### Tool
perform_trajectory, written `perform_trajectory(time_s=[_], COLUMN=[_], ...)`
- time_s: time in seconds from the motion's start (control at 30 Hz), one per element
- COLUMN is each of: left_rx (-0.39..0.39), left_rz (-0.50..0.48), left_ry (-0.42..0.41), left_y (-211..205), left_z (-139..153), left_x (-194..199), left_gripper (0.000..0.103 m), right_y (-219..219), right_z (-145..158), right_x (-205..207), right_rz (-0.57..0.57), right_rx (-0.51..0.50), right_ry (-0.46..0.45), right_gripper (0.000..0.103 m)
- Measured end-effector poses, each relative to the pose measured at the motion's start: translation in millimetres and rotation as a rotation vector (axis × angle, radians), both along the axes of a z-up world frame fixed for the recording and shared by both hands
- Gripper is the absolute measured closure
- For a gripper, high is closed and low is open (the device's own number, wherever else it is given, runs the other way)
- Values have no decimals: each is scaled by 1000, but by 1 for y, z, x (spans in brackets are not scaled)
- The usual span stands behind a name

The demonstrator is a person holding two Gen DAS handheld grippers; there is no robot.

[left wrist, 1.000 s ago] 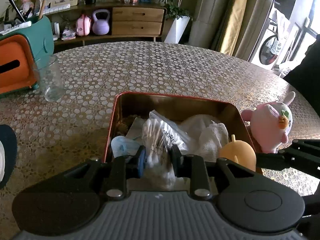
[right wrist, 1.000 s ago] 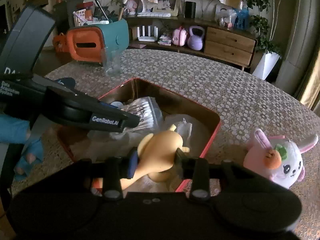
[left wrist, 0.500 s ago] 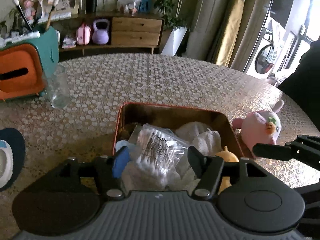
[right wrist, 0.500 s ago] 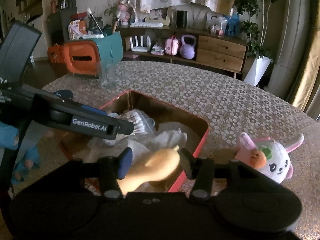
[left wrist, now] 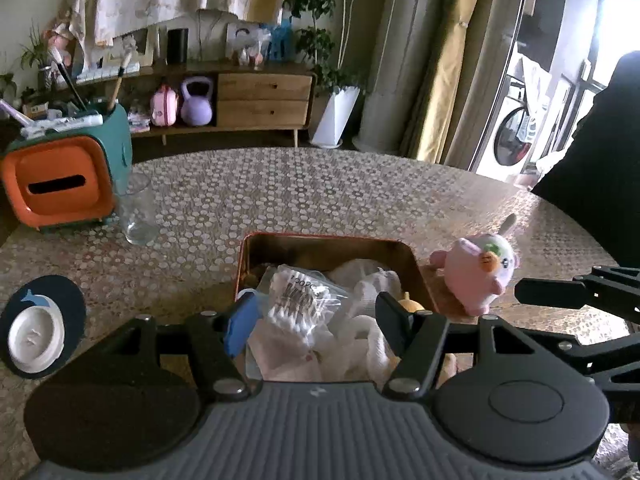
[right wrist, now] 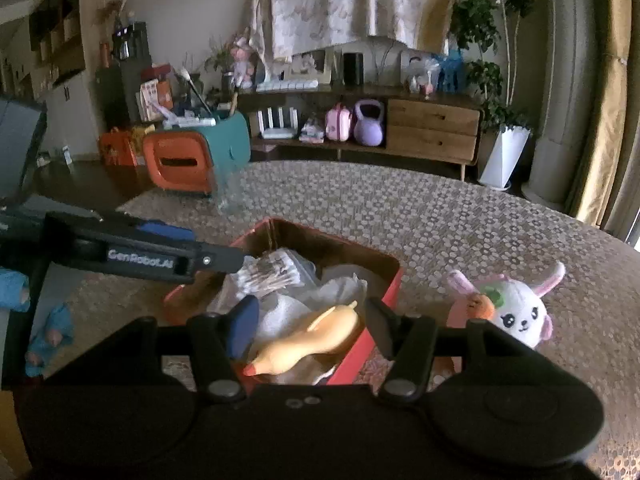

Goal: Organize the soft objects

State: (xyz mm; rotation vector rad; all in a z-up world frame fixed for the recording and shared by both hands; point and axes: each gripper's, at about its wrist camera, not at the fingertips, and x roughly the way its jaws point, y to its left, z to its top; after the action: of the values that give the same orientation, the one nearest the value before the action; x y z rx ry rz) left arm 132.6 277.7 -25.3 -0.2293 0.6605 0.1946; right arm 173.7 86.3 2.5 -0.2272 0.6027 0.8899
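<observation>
**Both grippers open above the tin, soft stuff sitting inside**

Quick look at the setup rn. There's a red tin box [left wrist: 416,268] in the middle of a round tabletop [left wrist: 320,192] w/ a flowery honeycomb cover. Inside: a clear bag of cotton swabs [left wrist: 298,300], some white cloth [left wrist: 372,284] bunched up beside it, and a yellow rubber chicken [right wrist: 308,344] lying on its side at the near right corner, red beak pointing toward the camera.

Left gripper [left wrist: 316,322] is over the near edge of the tin, fingers spread. The swab bag shows between them but the pads aren't touching it. Right gripper [right wrist: 310,326] is in the same state: its fingers have just been opening, and the chicken lies in the tin between them w/o either pad pressing on it. So nothing's held by either one afaict.

Pink-and-white plush bunny [right wrist: 512,308] w/ a little carrot sits on the tabletop just beside the tin's right wall, outside it.

Other stuff on the tabletop: an empty drinking glass [left wrist: 138,212] far left, an orange-and-teal tissue box [left wrist: 60,188] next to it, and a dark blue coaster [left wrist: 72,304] w/ a white lid-looking thing [left wrist: 36,338] on it near the left edge.
</observation>
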Motion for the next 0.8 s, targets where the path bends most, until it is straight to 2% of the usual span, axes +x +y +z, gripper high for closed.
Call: perform_trajectory(time_s=[0.43,0.53,0.63,0.8], left_rx=[21,19,14,36], left_rz=[-24,-30,-28,-26], left_ry=[-49,-54,-55,-76], left_y=[-36,-46,-56,-74], left_z=[21,22,25,31], left_x=[-53,-64,-74,-88], left_gripper=[38,38,31,29], right_y=[-39,-50,-60,-77], right_z=[20,24,25,25], right_x=[-40,-48,-55,-68], right_rz=[-2,-5,-15,-33], right_rx=[95,109,122,158], right_ry=[-22,-37,-41,-54], right_gripper=[39,34,31,24])
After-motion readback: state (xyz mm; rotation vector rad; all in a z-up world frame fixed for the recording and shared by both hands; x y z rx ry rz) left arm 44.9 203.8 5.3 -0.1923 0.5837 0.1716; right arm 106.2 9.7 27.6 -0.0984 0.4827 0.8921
